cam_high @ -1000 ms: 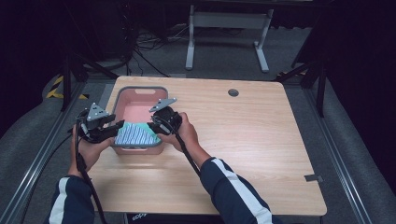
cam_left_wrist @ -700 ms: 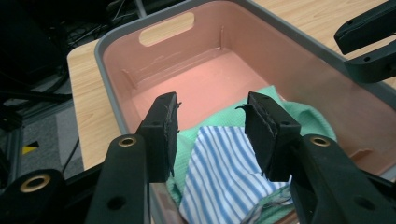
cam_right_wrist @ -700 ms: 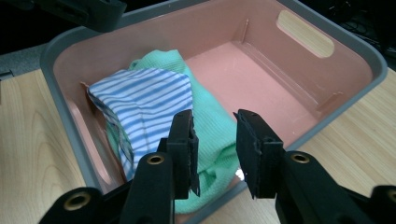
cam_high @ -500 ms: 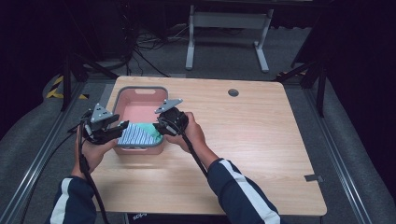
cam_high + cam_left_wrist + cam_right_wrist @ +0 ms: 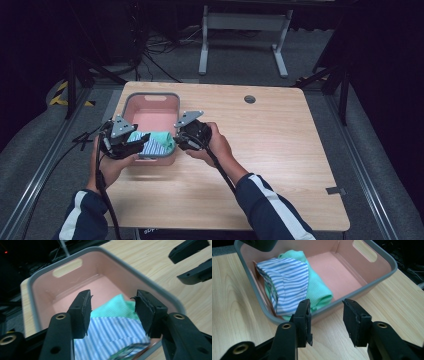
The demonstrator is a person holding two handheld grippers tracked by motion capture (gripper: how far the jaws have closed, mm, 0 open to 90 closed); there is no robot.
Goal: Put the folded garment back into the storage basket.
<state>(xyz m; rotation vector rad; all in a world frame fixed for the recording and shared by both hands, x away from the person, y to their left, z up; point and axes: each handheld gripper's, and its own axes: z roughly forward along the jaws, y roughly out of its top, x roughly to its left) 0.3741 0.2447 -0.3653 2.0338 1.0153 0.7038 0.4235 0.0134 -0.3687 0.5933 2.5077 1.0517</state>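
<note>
Striped blue-and-green cloth (image 5: pixel 153 144) now lies in the pink basket (image 5: pixel 150 96); both grippers' fingers, left (image 5: pixel 113 312) and right (image 5: pixel 325 321), have just spread apart, empty — released.

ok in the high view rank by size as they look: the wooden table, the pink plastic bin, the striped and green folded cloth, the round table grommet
1. Light wooden table
2. Pink plastic bin with grey rim
3. Blue-striped and green folded cloth
4. Small round dark grommet
</note>
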